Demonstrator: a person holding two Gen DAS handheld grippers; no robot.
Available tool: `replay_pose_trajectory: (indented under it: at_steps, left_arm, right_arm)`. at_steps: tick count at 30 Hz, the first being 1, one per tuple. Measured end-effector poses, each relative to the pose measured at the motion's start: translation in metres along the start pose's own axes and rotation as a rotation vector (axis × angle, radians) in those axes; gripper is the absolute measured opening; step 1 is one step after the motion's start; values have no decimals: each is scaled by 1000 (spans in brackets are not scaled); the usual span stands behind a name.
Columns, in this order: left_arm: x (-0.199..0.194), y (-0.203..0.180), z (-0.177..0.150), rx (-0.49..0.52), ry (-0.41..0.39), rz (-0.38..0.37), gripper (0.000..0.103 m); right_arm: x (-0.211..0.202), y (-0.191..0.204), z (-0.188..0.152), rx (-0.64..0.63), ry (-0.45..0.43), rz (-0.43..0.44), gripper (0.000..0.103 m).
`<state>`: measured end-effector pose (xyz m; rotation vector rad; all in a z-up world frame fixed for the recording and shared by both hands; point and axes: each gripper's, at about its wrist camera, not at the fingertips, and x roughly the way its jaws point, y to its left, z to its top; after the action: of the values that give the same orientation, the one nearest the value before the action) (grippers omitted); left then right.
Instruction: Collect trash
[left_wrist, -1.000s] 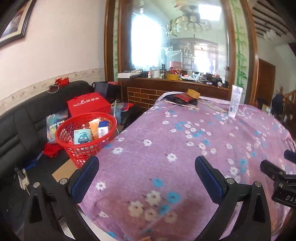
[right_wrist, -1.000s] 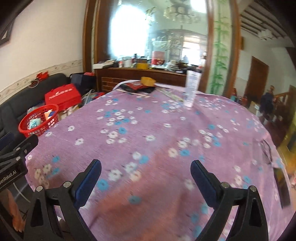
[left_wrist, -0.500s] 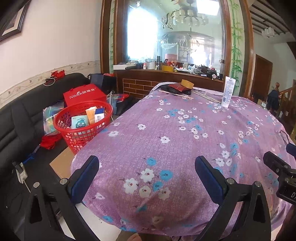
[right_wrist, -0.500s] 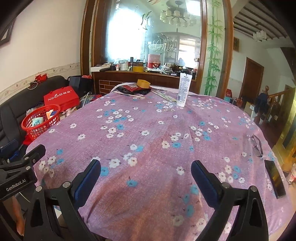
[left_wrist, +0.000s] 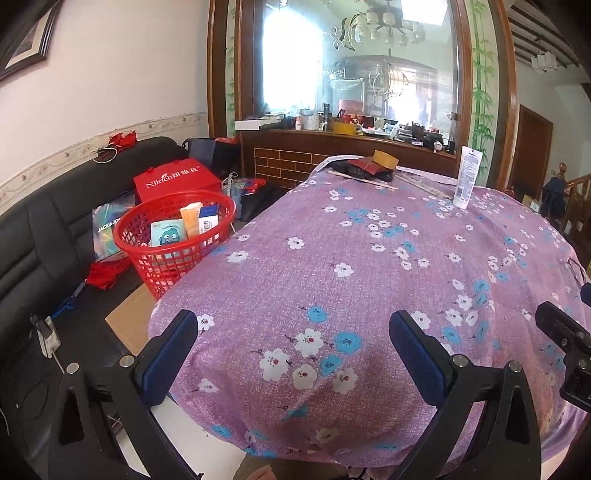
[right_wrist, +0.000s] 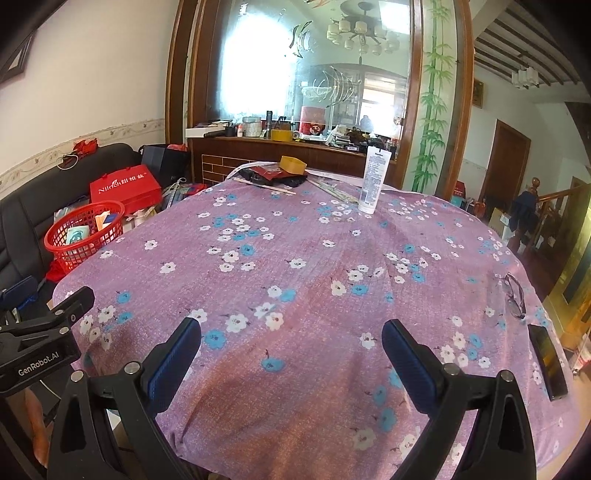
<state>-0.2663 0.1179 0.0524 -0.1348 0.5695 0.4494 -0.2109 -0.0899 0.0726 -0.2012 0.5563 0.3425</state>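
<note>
A: What does the left camera show?

B: The left gripper hangs over the near edge of the table, its blue fingers spread wide with nothing between them; ahead and to its left a red basket stands beside the table, with small cartons and a packet inside; a red box sits behind it; far ahead a white tube stands upright.

A: And the right camera?

B: The right gripper is also spread apart and empty above the flowered cloth; the tube is straight ahead, well apart; a tape roll and a dark red wrapper lie ahead left; glasses and a phone lie off to its right; the basket is far left.
</note>
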Motion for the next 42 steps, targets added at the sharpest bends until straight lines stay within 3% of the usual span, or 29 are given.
replay_pose_trajectory:
  at_steps: [42]
  left_arm:
    - [5,5,-6,6,13,45,103]
  right_arm:
    - [2,0,-5,-4,14,5,101]
